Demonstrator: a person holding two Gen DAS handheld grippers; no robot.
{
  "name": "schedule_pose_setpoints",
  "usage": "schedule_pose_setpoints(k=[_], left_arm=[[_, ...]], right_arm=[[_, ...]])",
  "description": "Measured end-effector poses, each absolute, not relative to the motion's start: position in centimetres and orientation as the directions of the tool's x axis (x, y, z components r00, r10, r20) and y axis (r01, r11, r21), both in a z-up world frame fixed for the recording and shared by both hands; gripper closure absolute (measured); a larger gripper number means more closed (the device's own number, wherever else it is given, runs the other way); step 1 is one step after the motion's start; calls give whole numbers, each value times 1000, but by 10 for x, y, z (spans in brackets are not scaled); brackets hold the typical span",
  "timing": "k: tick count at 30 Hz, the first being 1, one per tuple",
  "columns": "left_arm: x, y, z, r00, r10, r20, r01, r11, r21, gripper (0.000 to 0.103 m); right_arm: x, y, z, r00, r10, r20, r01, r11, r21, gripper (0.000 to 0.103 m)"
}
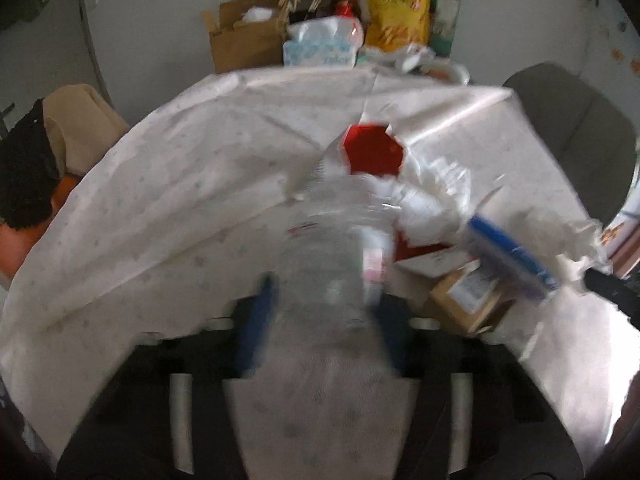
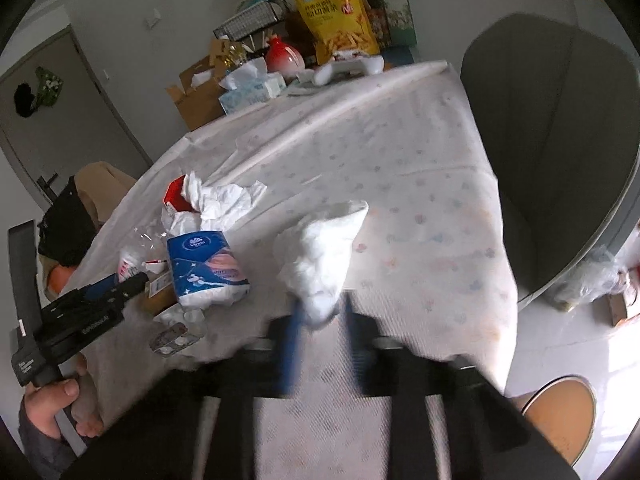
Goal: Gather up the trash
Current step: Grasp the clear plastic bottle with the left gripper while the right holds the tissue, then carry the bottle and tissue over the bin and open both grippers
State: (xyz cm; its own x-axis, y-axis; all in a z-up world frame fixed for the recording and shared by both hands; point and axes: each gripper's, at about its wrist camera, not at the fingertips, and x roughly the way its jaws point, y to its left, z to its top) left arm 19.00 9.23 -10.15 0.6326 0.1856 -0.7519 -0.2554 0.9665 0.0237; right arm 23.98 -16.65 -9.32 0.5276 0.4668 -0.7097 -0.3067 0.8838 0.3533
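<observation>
My left gripper is shut on a clear crushed plastic bottle and holds it over the white tablecloth. It also shows at the left of the right wrist view. My right gripper is shut on a crumpled white tissue held above the table. More trash lies in a pile: a red carton, white tissues, a blue tissue pack, a small cardboard box and a foil blister pack.
At the table's far end stand a brown cardboard box, a tissue box, a yellow snack bag and a green carton. A grey chair stands right of the table. A round wooden stool is on the floor.
</observation>
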Motion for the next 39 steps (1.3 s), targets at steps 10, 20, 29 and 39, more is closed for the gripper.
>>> schedule_pose_setpoints(k=[10,20,29,39], left_arm=[[159,111,-67,718,113,-687,-278,951,-135,78],[145,74,-32,779,-7,-627,-176,957,-230,78],[153,-3,-29,782,-151,-604,-31,960,-279,78],[170,-91,-50,720,-305,-623,125,940,-316,78]], right_arm=[[213,-194,-71,572,497,-652,-306,867,393,99],[186,-238,-51,630,491,-602,-274,866,419,99],[163,-302,-45,681,403,-612,-182,902,392,99],[148,-372,-64,691,248,-679,0,939,343,98]])
